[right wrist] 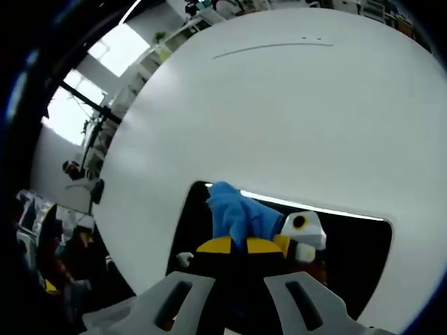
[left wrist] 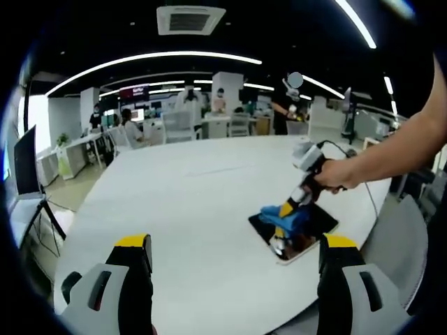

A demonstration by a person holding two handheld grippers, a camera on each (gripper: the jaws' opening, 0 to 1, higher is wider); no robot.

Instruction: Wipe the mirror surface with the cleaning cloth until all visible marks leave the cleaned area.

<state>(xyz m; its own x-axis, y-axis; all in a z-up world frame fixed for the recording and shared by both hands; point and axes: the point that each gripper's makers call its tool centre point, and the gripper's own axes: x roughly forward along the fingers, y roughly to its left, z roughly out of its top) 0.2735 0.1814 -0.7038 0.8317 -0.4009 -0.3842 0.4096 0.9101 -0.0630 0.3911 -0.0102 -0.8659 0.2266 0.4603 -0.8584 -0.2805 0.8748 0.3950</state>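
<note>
A dark rectangular mirror (left wrist: 318,222) (right wrist: 349,251) lies flat on the white round table (left wrist: 188,188) (right wrist: 279,105), close to its near right edge. A hand holds my right gripper (left wrist: 288,208) (right wrist: 242,246) down over the mirror's left part. Its yellow-tipped jaws are shut on a crumpled blue cloth (left wrist: 283,218) (right wrist: 237,209) that rests on the glass. My left gripper (left wrist: 236,244) hovers above the table in front of the mirror, open, its jaws wide apart with nothing between them. The glass reflects the dark ceiling, and I cannot make out any marks on it.
A cable (left wrist: 356,164) runs from the right gripper over the table's right side. A monitor on a stand (left wrist: 24,164) is off the table to the left. Desks, chairs and people (left wrist: 202,115) fill the office behind.
</note>
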